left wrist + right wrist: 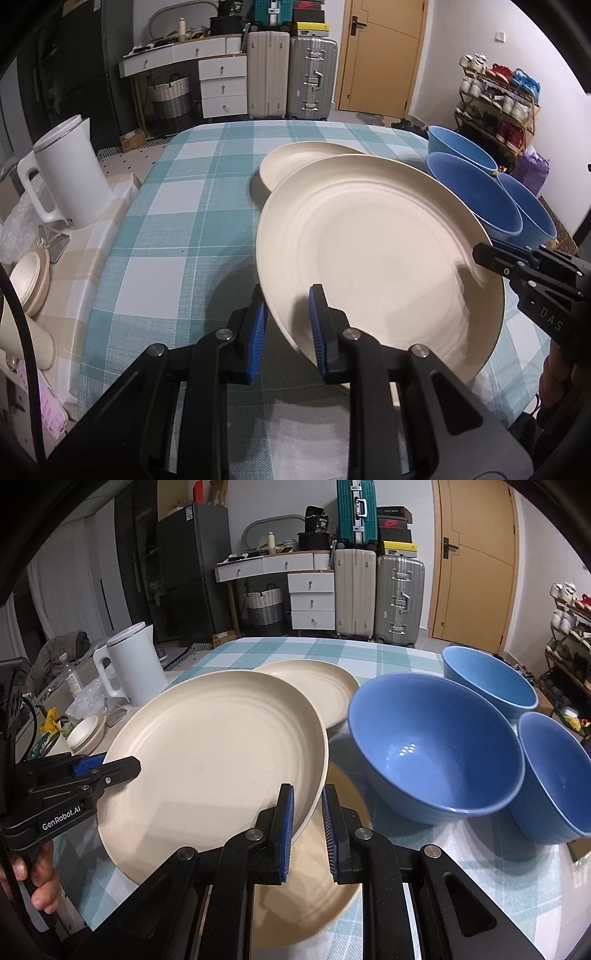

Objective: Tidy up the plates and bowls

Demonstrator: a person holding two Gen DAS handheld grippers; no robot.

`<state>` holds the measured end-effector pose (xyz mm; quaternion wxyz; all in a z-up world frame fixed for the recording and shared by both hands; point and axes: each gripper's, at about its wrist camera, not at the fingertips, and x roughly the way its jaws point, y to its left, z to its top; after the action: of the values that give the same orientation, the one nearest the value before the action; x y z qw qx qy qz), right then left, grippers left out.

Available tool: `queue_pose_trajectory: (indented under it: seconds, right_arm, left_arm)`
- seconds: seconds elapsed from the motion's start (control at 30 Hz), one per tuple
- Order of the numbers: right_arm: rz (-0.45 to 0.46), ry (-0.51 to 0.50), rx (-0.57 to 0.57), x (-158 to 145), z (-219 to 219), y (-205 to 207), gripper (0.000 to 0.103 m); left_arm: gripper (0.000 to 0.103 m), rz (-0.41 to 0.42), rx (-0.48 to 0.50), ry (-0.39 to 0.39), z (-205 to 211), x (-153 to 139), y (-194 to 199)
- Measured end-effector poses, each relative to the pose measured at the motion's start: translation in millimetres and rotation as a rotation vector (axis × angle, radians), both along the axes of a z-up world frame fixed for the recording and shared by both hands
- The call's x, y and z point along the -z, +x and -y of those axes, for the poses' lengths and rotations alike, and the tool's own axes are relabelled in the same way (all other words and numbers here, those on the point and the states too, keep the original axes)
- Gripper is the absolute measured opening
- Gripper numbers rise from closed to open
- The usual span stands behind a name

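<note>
A large cream plate [380, 254] [218, 746] is held tilted above the checked table. My left gripper [286, 321] straddles its near-left rim, and shows in the right wrist view [122, 766]. My right gripper [308, 823] straddles its right rim, and shows in the left wrist view [487, 256]. A second cream plate [317, 882] lies flat beneath it. A third cream plate [295, 162] [325, 690] lies behind. Three blue bowls [436, 746] [487, 679] [554, 771] stand to the right.
A white kettle [70, 173] [133, 664] stands at the left on a beige cloth. Small cream bowls [27, 280] [86, 733] sit near it. Suitcases, drawers and a shoe rack stand beyond the table's far edge.
</note>
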<state>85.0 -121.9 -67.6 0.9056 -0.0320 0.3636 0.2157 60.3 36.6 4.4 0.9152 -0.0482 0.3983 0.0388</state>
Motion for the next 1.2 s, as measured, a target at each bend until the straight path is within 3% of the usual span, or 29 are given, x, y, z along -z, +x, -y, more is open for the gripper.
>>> queue_pose_trajectory:
  seconds: [1.2]
  right_arm:
    - [-0.059,-0.089,0.052,33.2,18.8,-33.3,0.017]
  left_arm:
    - [0.022,-0.135,0.133,0.161,41.6,31.8,5.9]
